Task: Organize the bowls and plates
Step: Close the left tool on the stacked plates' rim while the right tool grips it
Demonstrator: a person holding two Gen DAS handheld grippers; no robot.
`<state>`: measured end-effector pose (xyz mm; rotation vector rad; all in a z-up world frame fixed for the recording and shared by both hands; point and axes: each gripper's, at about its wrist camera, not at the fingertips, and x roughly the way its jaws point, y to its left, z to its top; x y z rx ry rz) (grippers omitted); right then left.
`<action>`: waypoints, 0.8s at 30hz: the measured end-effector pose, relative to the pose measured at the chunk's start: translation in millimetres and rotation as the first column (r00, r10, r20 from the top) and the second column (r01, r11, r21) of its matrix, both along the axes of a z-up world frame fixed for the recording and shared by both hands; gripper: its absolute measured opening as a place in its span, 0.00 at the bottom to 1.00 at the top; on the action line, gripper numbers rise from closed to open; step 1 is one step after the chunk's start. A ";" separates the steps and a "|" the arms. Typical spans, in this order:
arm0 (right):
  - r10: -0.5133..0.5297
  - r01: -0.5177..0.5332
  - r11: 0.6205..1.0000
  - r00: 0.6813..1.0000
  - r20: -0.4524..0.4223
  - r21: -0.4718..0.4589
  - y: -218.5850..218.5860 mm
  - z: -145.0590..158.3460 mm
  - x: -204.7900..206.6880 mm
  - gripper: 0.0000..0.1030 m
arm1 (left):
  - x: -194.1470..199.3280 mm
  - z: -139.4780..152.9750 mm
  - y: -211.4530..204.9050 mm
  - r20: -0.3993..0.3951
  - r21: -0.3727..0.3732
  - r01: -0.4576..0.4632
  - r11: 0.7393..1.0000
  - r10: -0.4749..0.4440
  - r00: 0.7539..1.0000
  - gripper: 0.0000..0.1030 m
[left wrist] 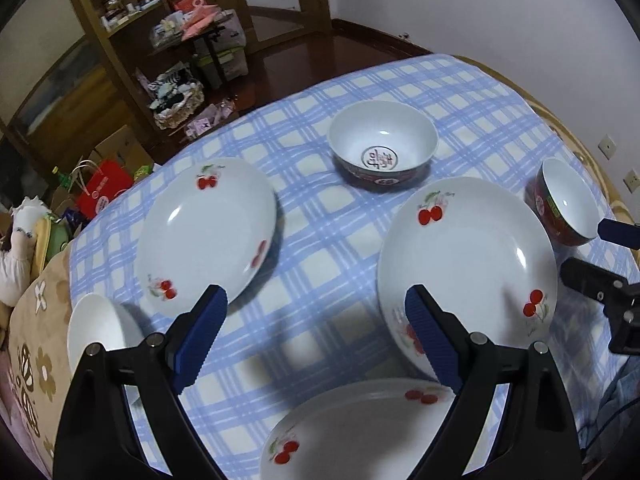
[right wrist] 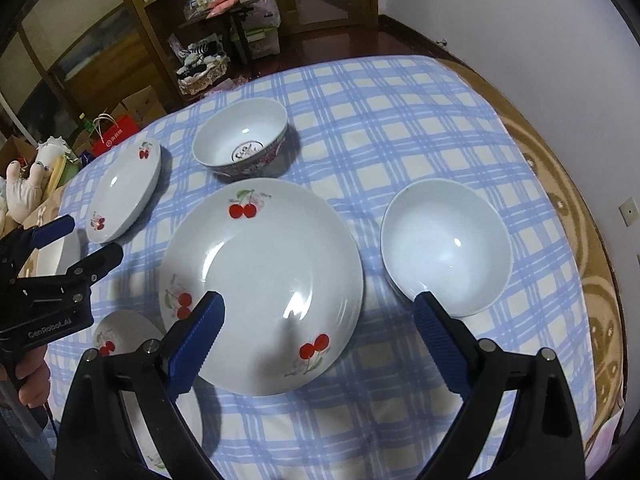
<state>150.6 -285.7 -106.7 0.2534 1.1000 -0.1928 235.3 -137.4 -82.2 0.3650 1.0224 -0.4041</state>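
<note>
Three white cherry-print plates lie on the blue plaid cloth: one at the left (left wrist: 206, 236), one at the right (left wrist: 468, 276) and one nearest me (left wrist: 360, 432). A patterned bowl (left wrist: 382, 152) stands behind them, a red-sided bowl (left wrist: 564, 204) at the right, and a plain white bowl (left wrist: 100, 332) at the left. My left gripper (left wrist: 316, 300) hangs open and empty above the cloth between the plates. My right gripper (right wrist: 320, 300) is wide open and empty over the near rim of the big plate (right wrist: 262, 284), with the red-sided bowl (right wrist: 446, 246) showing its white inside beside the right finger.
The plaid cloth (right wrist: 400, 128) covers a brown flowered blanket (right wrist: 580, 240) that shows at the edges. Beyond the far edge are wooden shelves (left wrist: 120, 20), a red bag (left wrist: 102, 192) and floor clutter. A hand (right wrist: 28, 376) holds the left gripper (right wrist: 86, 240) at the left.
</note>
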 end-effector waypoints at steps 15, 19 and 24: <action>-0.001 0.000 1.000 0.999 -0.054 -0.017 -6.4 -25.8 9.0 0.96 | -1.5 -41.7 -25.0 -0.056 0.055 0.053 0.997 -0.050 0.997 0.87; -0.001 0.001 1.000 0.999 -0.041 -0.015 -6.0 -24.0 7.7 0.92 | -0.9 -47.2 -23.8 -0.071 0.058 0.051 0.997 -0.047 0.996 0.87; 0.004 -0.003 1.000 0.999 -0.043 0.028 -3.1 -22.2 2.2 0.77 | -0.5 -50.3 -24.5 -0.076 0.056 0.052 0.997 -0.048 0.996 0.87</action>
